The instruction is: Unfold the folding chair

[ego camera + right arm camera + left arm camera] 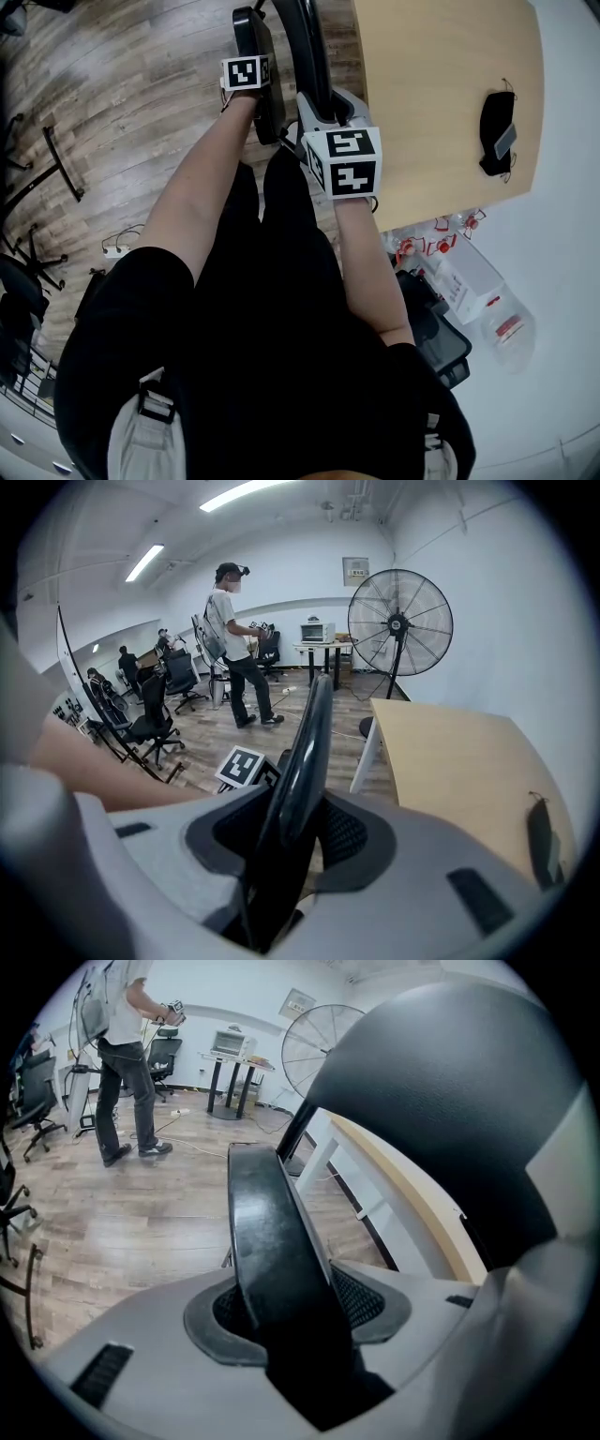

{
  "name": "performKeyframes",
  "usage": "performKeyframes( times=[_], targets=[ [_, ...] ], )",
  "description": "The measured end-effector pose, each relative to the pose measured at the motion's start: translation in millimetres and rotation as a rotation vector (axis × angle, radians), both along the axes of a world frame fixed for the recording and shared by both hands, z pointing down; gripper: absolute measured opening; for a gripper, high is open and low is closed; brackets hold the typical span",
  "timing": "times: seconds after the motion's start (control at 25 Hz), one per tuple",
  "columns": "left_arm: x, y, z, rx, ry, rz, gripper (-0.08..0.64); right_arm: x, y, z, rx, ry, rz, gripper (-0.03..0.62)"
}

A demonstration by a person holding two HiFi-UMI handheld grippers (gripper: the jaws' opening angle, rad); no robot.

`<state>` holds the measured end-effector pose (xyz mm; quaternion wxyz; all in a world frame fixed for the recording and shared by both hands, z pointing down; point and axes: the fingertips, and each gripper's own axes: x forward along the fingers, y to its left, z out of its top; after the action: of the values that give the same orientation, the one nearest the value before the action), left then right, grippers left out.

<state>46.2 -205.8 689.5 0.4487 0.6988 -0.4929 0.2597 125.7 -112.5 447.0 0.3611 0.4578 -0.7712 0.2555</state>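
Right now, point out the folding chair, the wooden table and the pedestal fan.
folding chair [267, 1241], left gripper view, black panel edge.
wooden table [441, 94], head view, bare top.
pedestal fan [398, 622], right gripper view, centre hub.

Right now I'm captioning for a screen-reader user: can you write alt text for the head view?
Seen from above, a person's left gripper and right gripper are each shut on a black folding chair standing on a wood floor. A light wooden table stands at the right.

clothing [272, 356]: black, top and legs alike
waist straps [141, 441]: pale grey, black buckle [156, 407]
left gripper [300, 1321]: pale grey shell, dark meshed pads, black-and-white marker cube [246, 72]
right gripper [286, 841]: same
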Motion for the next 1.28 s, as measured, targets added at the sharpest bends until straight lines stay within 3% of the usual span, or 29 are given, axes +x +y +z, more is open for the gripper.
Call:
performKeyframes(
  times=[0.12, 0.24, 0.48, 1.28],
  targets=[
    [-7, 4, 2, -0.006, 0.020, 0.001, 0.204, -8, 1, 0, 0.000, -0.004, -0.006, 0.137],
    [-10, 19, 13, -0.074, 0.027, 0.017, 0.204, -13, 3, 1, 0.007, -0.008, -0.010, 0.138],
    [-33, 8, 8, 0.019, 0.095, 0.006, 0.206, -20, 6, 4, 0.007, 0.005, -0.008, 0.139],
    [-137, 31, 59, 0.008, 0.267, -0.025, 0.219, -18, 6, 32, -0.027, 0.029, 0.014, 0.141]
  ],
)
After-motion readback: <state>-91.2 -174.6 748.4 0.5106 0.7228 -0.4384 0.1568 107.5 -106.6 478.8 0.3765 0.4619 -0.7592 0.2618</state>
